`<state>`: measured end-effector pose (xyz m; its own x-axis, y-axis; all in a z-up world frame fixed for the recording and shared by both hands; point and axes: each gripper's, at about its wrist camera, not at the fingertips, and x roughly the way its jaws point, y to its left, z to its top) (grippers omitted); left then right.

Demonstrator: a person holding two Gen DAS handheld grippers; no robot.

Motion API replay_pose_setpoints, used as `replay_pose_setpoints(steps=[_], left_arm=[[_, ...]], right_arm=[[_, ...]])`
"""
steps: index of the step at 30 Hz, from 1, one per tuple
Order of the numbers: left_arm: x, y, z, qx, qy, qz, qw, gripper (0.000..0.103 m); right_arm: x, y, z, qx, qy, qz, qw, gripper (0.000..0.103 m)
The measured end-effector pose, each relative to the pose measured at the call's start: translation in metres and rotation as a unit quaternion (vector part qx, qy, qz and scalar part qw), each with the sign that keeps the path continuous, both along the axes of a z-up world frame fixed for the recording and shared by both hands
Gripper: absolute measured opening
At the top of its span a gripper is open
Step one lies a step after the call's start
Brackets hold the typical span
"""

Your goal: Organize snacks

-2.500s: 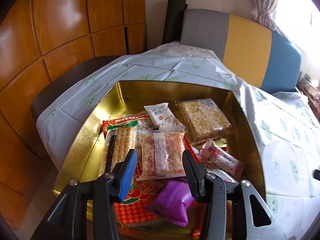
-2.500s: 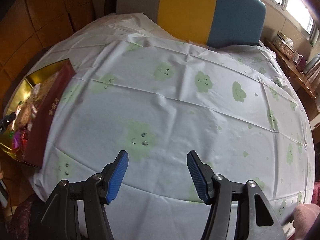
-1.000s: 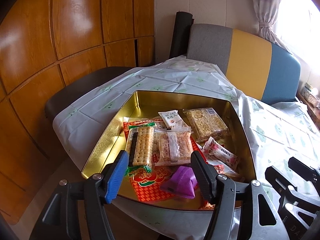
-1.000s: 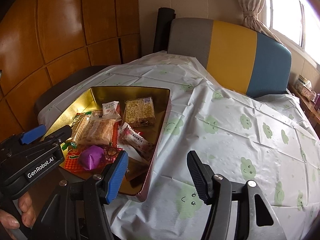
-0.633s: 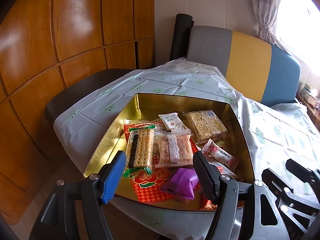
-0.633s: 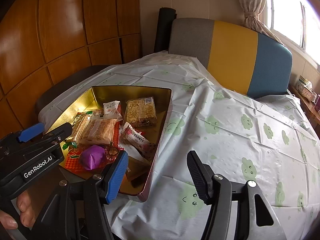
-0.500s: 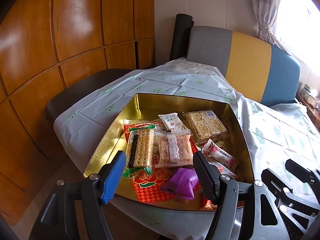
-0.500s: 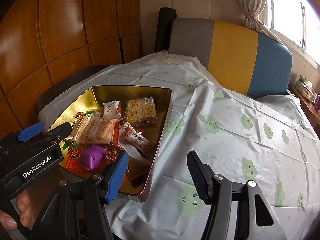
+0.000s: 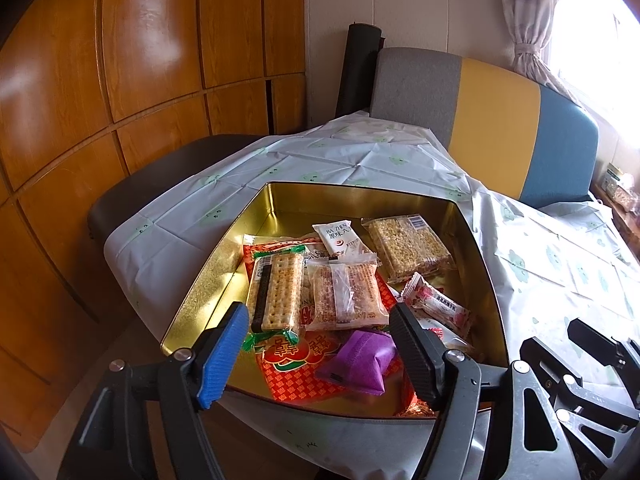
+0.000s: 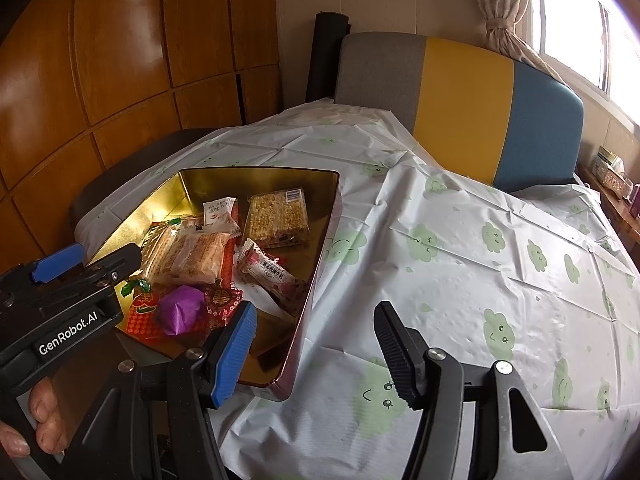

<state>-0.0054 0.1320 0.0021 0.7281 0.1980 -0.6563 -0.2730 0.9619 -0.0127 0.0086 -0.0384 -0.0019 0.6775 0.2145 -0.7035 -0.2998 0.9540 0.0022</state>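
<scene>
On the counter (image 10: 460, 264), gold tin (image 9: 320, 200) holds packaged snacks (image 9: 348, 294). Left tongs (image 9: 316, 354) spread, empty, above it. Right tongs (image 10: 316, 354) spread, empty.

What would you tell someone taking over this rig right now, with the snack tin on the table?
Left tool: open and empty, in front of the gold tin.
Right tool: open and empty, over the tablecloth beside the tin.
In the tin: cracker pack, purple pouch, puffed-grain bar, pink packet, white sachet.
Done: no snacks visible on the cloth.
Left: possibly nothing; the snacks lie loosely overlapped.
</scene>
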Motion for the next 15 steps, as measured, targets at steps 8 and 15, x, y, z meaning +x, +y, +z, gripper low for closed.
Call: replay_pose_setpoints(steps=[8,15], left_arm=[[0.001,-0.0021,-0.001,0.001,0.002,-0.002,1.0,0.076],[0.002,-0.005,-0.0035,0.011,0.002,-0.009,0.9999,0.076]], right_arm=[[-0.0006,-0.0005,-0.0008,0.001,0.0,-0.001,1.0,0.062],[-0.0003,-0.0034,-0.0029,0.003,0.003,-0.003,1.0,0.062]])
